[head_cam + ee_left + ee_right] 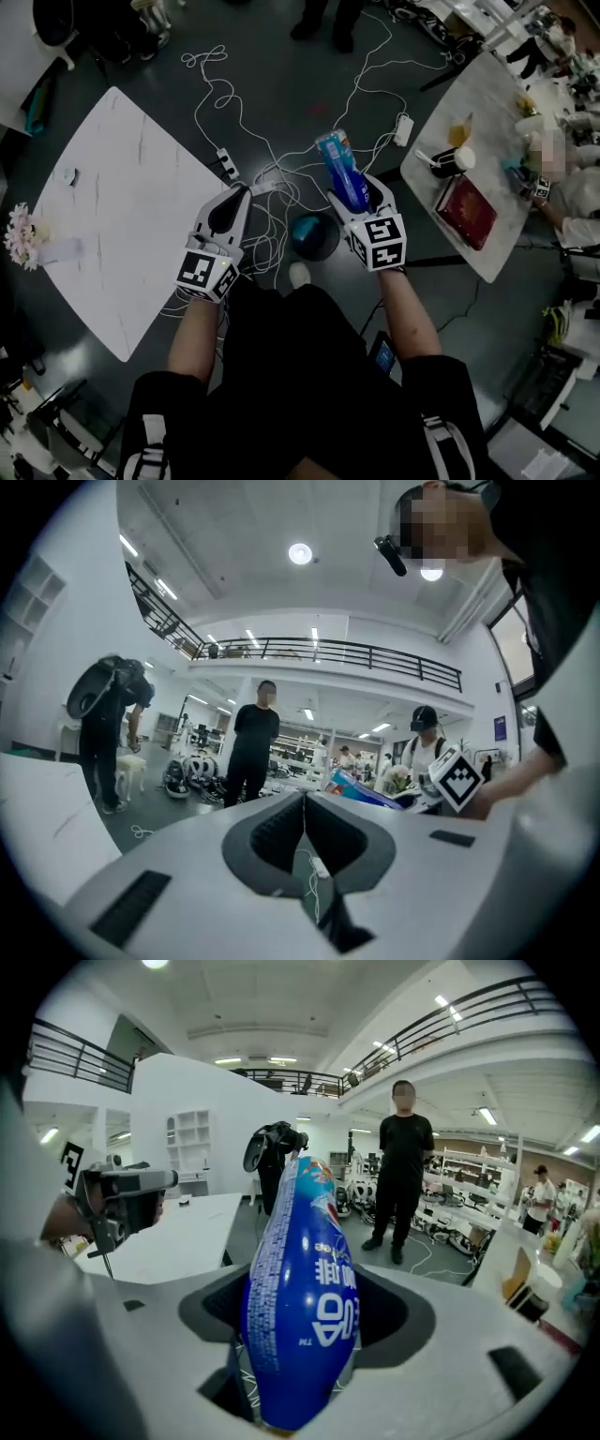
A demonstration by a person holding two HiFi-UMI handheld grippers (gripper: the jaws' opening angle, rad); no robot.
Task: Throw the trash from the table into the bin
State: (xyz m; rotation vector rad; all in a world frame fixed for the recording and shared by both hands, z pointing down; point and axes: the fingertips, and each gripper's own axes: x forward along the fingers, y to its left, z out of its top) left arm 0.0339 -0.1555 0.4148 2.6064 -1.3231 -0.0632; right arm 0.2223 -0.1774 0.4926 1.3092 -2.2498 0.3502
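Grips a blue snack packet (342, 169) in the right gripper (359, 194), with the jaws spread wide and pressing on its lower end. Points the packet's free end out past the fingertips toward 12 o'clock in the head view. Shows white print on the glossy blue face in the right gripper view.

Holds the left gripper (242, 191) at 9 o'clock from the right one, jaws closed tip to tip with nothing between them.

Stands over a dark floor strewn with white cables (272, 141). Has a round teal bin (314, 236) on the floor between the two grippers, at 12 o'clock from a pale shoe (298, 274). Carries the packet at 1 o'clock from the bin, near it but not over its mouth.

Has a bare white table (122, 216) at 9 o'clock, with pink flowers (21, 236) at its far left corner. Has a second table (487, 112) at 2 o'clock, bearing a red book (466, 212), a cup (455, 161) and other small clutter too blurred to name.

Faces a person in black (403, 1162) standing well beyond the jaws in the right gripper view.
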